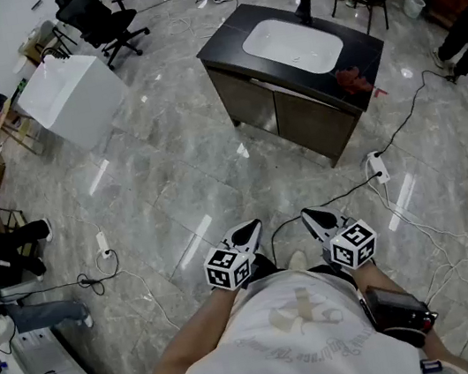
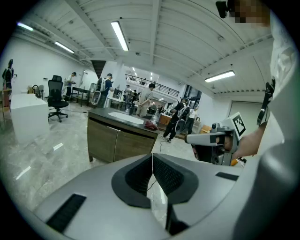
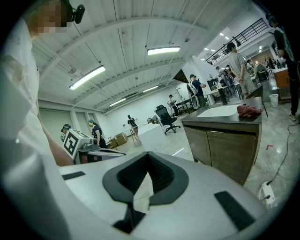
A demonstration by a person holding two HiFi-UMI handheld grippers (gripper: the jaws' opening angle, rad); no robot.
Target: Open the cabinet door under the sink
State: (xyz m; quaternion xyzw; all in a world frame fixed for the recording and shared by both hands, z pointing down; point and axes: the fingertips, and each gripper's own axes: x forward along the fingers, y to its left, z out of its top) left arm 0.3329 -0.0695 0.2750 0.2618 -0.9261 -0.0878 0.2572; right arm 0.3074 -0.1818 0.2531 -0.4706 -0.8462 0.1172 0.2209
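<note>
Both tongs closed and empty, well short of the shut cabinet (image 1: 289,118) under the sink (image 1: 292,44).

Only the head view, looking down, shows the white sink set in the black tabletop (image 1: 226,41), a red cloth (image 1: 354,80) on the tabletop's right end, and open floor (image 1: 183,177) between the cabinet and the tongs. A power strip (image 1: 379,167) lies on the floor just ahead and right of the right tongs (image 1: 309,214). A white box (image 1: 70,94) and an office chair (image 1: 102,21) stand far ahead and left of the left tongs (image 1: 251,226). Only the gripper views show the two wooden doors (image 2: 115,144) from the front, both closed, with people (image 2: 146,99) standing beyond them. The jaws of each tongs are pressed together with nothing between them and touch nothing, and the two tongs are held side by side.
</note>
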